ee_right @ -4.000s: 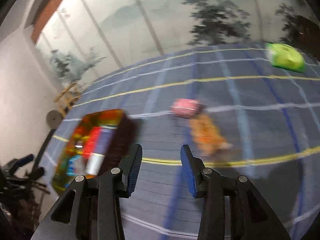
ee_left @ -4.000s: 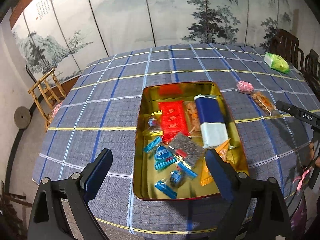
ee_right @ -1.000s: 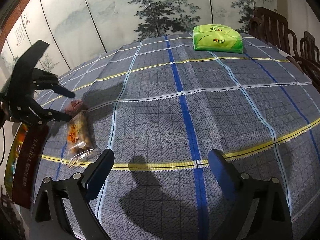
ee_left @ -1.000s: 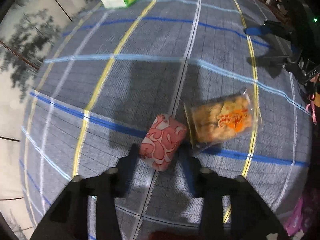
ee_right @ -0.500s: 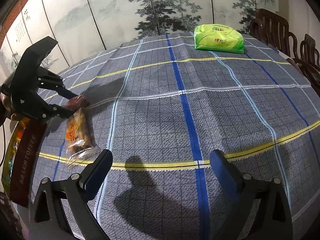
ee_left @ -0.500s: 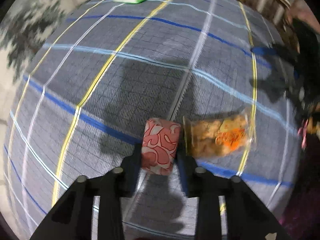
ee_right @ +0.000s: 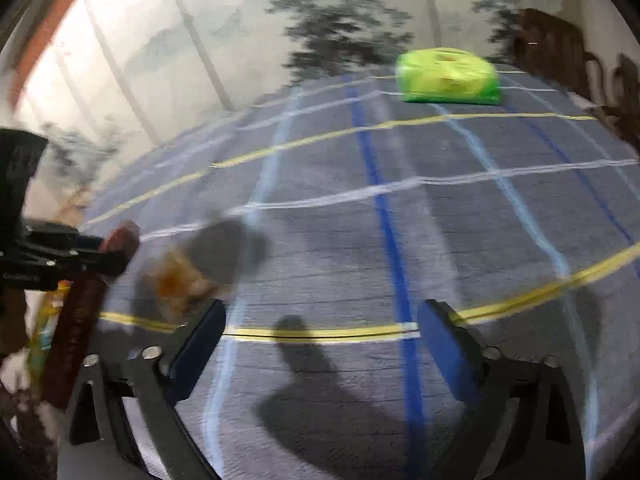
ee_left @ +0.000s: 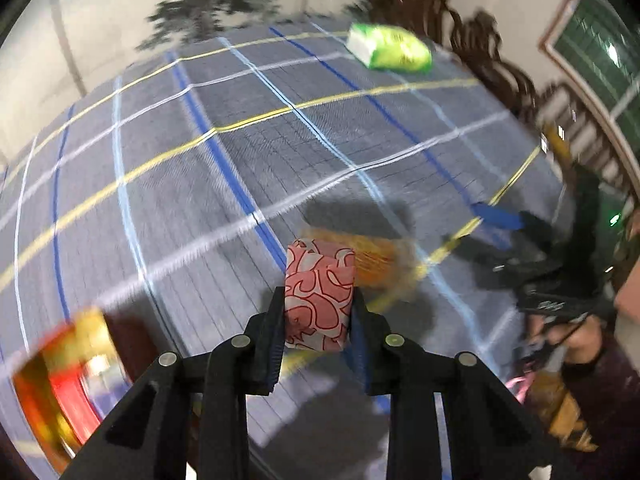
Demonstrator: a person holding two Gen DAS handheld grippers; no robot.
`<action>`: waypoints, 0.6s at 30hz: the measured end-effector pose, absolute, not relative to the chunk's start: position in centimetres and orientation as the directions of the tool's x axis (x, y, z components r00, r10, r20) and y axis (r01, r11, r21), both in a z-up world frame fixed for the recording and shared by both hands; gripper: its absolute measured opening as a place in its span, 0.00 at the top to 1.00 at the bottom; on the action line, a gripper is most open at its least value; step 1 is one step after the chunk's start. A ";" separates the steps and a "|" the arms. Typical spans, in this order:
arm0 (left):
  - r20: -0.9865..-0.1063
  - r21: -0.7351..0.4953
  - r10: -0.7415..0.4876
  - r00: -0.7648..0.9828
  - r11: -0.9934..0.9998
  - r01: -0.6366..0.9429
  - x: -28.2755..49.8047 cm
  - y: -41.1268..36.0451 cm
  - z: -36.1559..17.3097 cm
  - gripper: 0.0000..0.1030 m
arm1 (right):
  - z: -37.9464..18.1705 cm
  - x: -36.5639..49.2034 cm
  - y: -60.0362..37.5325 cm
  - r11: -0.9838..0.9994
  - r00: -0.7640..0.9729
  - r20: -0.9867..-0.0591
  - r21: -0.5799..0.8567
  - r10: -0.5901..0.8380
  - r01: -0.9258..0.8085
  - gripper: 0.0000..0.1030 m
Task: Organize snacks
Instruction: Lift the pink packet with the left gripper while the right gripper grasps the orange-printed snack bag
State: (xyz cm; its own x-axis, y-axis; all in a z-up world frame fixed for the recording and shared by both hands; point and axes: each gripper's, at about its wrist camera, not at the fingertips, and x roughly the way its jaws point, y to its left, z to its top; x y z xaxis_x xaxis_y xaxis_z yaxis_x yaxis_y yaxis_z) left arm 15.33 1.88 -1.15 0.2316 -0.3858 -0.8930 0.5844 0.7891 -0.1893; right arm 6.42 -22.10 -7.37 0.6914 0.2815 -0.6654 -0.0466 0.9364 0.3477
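On the checked tablecloth (ee_left: 224, 184), at the lower left edge of the left wrist view, sits the gold tin (ee_left: 48, 364), badly blurred. Its inside shows a red patch and a pale glint; individual snacks in it cannot be told apart. In the right wrist view the same tin (ee_right: 42, 332) appears edge-on at far left, with a dark brown panel (ee_right: 74, 332) standing along its near side; contents again not readable.

Left gripper (ee_left: 318, 312): fingers clamped on the pink-and-red patterned packet (ee_left: 319, 298), one pad on each side. Packet is held upright, lifted clear of the cloth, its upper half standing out past the fingertips. From the right wrist view the left gripper (ee_right: 116, 250) enters from the left edge, the packet (ee_right: 120, 238) showing only as a dark reddish block at its tip.

Orange snack bag (ee_left: 380, 260): lying on the cloth just behind the held packet, partly hidden by it, blurred. In the right wrist view it (ee_right: 176, 280) lies near the tin, just beyond the right gripper's left fingertip.

Right gripper (ee_right: 320, 326): fingers wide apart and closing, nothing between them but bare cloth and a yellow stripe. In the left wrist view it (ee_left: 498, 216) shows at far right, one blue pad visible, a hand (ee_left: 576, 332) below it.

Green pack (ee_right: 448, 76): at the far side of the table, well apart from tin, bag and both grippers; also seen in the left wrist view (ee_left: 390, 54). Dark wooden chairs (ee_left: 460, 32) stand behind it.
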 end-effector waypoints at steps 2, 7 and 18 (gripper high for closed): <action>-0.869 -0.250 -0.428 0.247 0.812 0.527 13.7 3.1 -0.4 0.76 | -6.8 6.3 -21.1 0.939 0.689 -0.650 0.315 0.321 -0.141 0.18; -0.841 -0.267 -0.442 0.313 0.840 0.472 10.3 4.6 1.6 0.76 | -5.6 7.4 -16.8 0.890 0.627 -0.655 0.168 0.421 -0.423 0.19; -0.819 -0.229 -0.383 0.427 0.901 0.370 5.8 9.1 4.2 0.76 | -6.6 12.1 -10.3 0.775 0.497 -0.753 0.027 0.431 -0.631 0.36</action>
